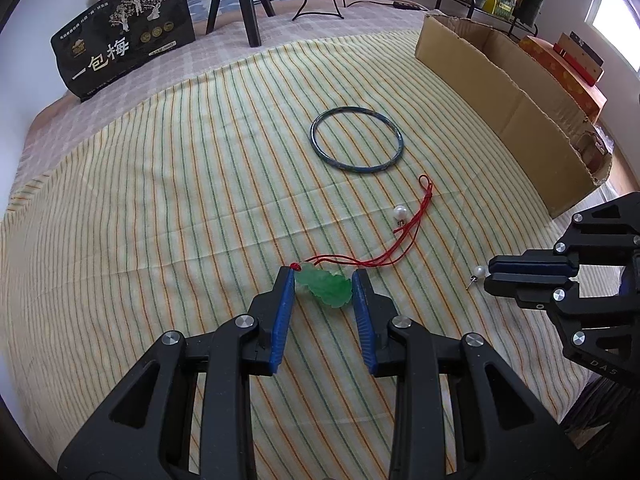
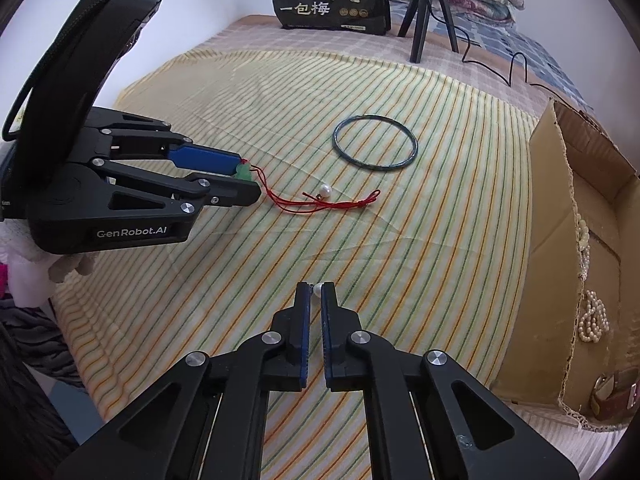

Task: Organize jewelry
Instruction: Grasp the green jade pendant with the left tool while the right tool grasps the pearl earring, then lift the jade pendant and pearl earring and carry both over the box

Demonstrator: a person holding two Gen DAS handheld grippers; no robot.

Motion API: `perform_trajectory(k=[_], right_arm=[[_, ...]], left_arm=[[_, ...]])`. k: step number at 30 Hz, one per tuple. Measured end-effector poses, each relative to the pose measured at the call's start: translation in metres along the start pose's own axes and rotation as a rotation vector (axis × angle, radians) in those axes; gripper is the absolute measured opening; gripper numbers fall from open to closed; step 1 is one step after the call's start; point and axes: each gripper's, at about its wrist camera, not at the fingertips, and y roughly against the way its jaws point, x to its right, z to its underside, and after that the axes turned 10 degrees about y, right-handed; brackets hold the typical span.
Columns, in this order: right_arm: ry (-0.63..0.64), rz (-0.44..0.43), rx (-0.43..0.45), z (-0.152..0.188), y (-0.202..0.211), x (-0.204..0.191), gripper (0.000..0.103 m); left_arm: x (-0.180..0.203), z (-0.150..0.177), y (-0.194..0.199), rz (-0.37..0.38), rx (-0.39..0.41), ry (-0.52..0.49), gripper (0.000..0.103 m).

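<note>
**Hidden and cut off**

The pendant (image 2: 243,171) is mostly hidden between the left gripper's (image 2: 247,178) fingers in the right wrist view. The earring (image 2: 317,289) shows only a sliver. The box (image 2: 560,216) runs past the edge; the bag's (image 1: 120,36) small print is unreadable.

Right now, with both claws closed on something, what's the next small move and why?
Probably lift both a little: the left claw grips the green pendant, the right claw pinches a pearl earring, and the cardboard box waits at the right.
</note>
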Motion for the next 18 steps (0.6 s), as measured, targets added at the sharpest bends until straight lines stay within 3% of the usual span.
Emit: perform_trajectory(k=[4, 9, 18], right_arm=[[0.051, 0.024, -0.024, 0.000, -0.005, -0.008, 0.005], [0.054, 0.056, -0.027, 0.001, -0.007, -0.007, 0.025], [0.030, 0.020, -0.007, -0.003, -0.010, -0.001, 0.026]], left_arm=[[0.001, 0.000, 0.000, 0.003, 0.000, -0.005, 0.029], [0.000, -0.002, 0.001, 0.008, 0.004, 0.006, 0.029], [0.002, -0.005, 0.002, 0.011, 0.009, 0.006, 0.029]])
